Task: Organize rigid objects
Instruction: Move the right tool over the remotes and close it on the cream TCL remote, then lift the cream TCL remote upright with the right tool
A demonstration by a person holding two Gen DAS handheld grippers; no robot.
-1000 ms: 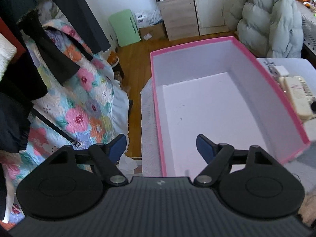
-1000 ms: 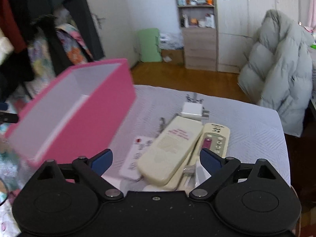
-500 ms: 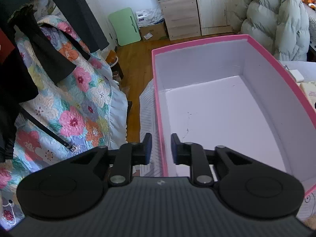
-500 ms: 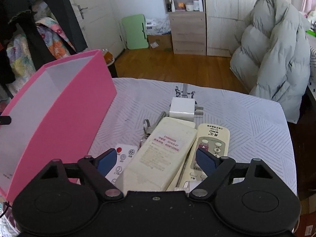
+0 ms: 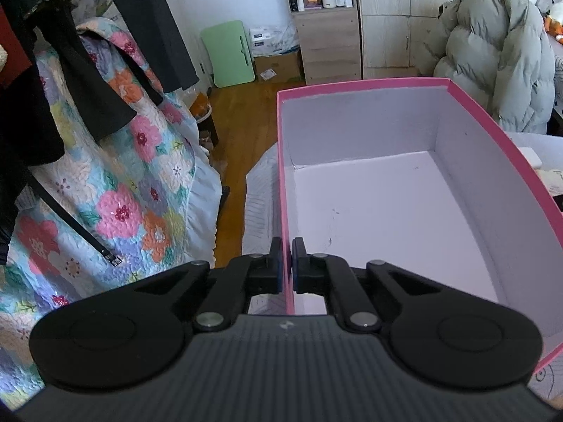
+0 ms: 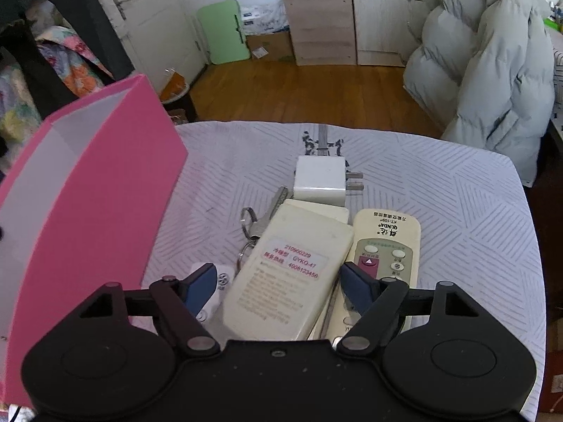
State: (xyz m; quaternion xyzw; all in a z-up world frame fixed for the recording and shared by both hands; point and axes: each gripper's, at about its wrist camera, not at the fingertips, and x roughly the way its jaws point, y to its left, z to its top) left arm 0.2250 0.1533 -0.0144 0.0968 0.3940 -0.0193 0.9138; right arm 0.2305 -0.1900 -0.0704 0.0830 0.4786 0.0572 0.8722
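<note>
Lying lengthwise between the spread fingers of the empty right gripper (image 6: 278, 286), the cream remote (image 6: 290, 277) is nearest it, while the left gripper (image 5: 286, 263) is clamped on the pink box (image 5: 404, 211) wall at the table's left edge.

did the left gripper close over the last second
Yes. The left gripper was wide open a second ago; now its fingers have closed inward onto the near left wall of the pink box, one finger each side.

1. The pink box (image 5: 468, 112) looks like matt cardboard, white and smooth inside.
2. The two remotes (image 6: 292, 274) (image 6: 385, 242) look like smooth, yellowed plastic.
3. The keys (image 6: 262, 223) are shiny metal.
4. The tablecloth (image 6: 440, 204) is woven cloth.
5. The floor (image 6: 316, 91) is glossy wood.
</note>
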